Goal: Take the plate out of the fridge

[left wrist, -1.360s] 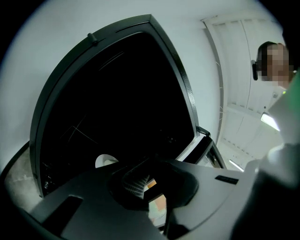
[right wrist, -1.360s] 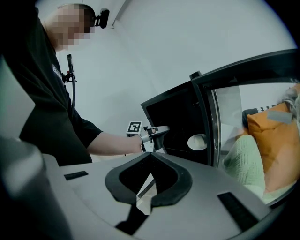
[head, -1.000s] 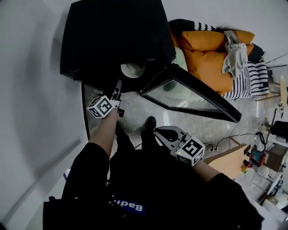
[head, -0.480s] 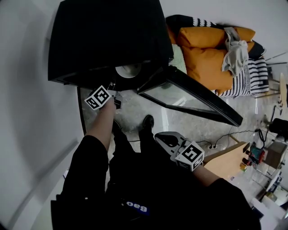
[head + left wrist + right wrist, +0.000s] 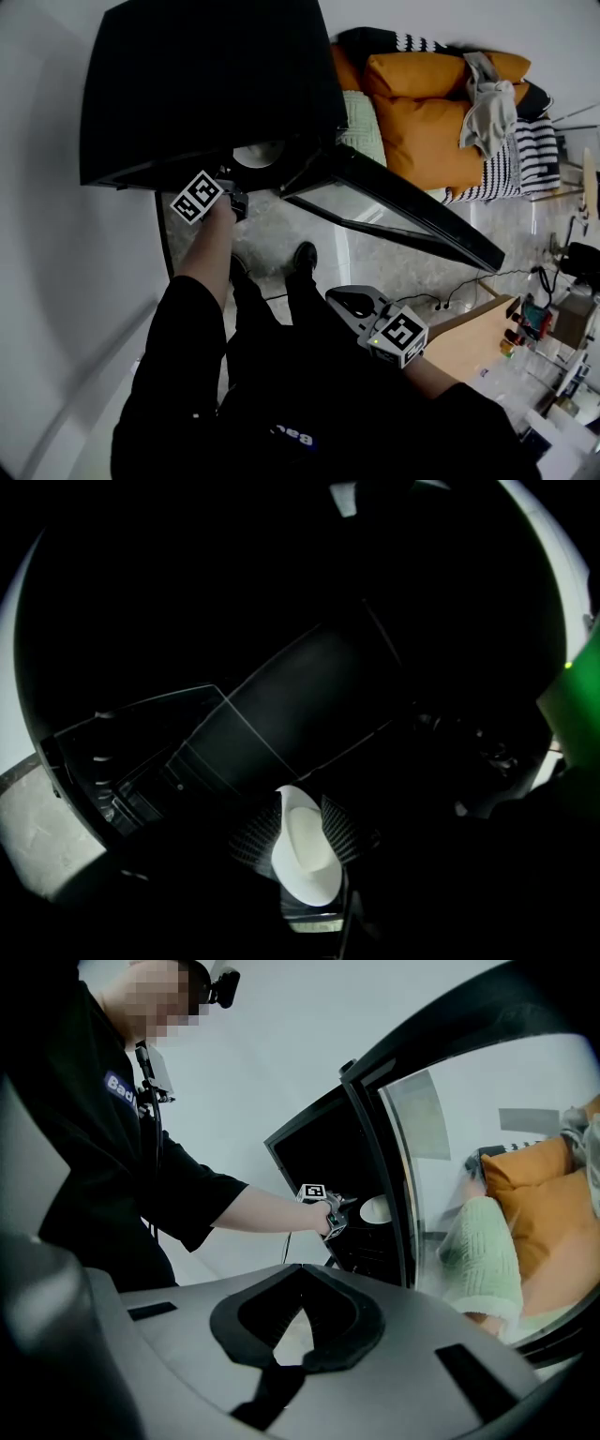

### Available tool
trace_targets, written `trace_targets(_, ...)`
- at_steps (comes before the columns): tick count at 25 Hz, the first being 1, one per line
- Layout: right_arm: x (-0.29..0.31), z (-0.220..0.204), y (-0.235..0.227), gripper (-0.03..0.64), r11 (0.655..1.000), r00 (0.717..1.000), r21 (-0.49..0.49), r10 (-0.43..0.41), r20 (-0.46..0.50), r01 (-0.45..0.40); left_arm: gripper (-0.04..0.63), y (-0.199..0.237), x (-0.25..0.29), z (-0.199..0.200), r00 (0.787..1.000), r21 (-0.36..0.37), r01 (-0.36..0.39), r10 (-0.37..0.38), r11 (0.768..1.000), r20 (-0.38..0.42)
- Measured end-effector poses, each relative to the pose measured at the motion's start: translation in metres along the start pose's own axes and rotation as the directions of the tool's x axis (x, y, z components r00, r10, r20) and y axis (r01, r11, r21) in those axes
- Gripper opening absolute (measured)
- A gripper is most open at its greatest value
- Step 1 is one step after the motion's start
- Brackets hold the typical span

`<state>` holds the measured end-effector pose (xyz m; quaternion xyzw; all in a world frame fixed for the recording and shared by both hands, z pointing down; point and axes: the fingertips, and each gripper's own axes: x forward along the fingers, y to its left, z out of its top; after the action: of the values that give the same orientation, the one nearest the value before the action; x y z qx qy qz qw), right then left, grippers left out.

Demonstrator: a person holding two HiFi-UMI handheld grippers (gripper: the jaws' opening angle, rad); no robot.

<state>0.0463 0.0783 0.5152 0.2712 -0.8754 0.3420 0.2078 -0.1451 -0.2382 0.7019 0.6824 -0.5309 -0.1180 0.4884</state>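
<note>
The white plate (image 5: 255, 155) sits inside the dark, black fridge (image 5: 206, 84), just behind its open glass door (image 5: 375, 202). My left gripper (image 5: 234, 192) reaches into the fridge opening. In the left gripper view its jaws are opening, and the plate (image 5: 305, 850) stands between the ribbed pads (image 5: 342, 829) without being clamped. The right gripper view shows that gripper (image 5: 349, 1204) beside the plate (image 5: 375, 1208). My right gripper (image 5: 339, 298) hangs low by my body, its jaws (image 5: 272, 1365) shut with nothing in them.
The open door (image 5: 375, 1129) swings out to the right of the fridge. Behind it are orange sofa cushions (image 5: 431, 103) and a green knitted cushion (image 5: 361, 127). A wooden table (image 5: 469, 337) and floor cables (image 5: 450, 300) lie to the right. My shoe (image 5: 305, 253) stands before the fridge.
My left gripper has moved up and forward into the fridge toward the plate. The right gripper has drifted slightly down and right.
</note>
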Motion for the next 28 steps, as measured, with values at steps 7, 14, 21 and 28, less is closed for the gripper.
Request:
trace_targets(7,-0.008,-0.010,-0.010,0.008,1.000,1.000,0.019,-0.011,-0.008,0.011,0.118,0.011,0.009,-0.001,0.999,-0.002,-0.048,0.048,0.999,-0.003)
trace_targets(14,-0.016,-0.010,-0.023,0.008,0.999,0.999,0.026,-0.035,0.000,0.035,0.118,0.020,0.016,-0.013,0.983,-0.006,-0.161,0.160,0.987,-0.090)
trace_targets(21,-0.026,-0.007,-0.028,0.008,0.998,0.999,0.045,-0.047,-0.002,0.047,0.118,0.028,0.014,-0.018,0.960,0.017,-0.243,0.243,0.970,-0.137)
trace_targets(28,-0.031,-0.011,-0.033,0.008,0.996,0.997,0.061,-0.072,0.000,0.072,0.118,0.032,0.015,-0.026,0.937,0.049,-0.286,0.289,0.957,-0.194)
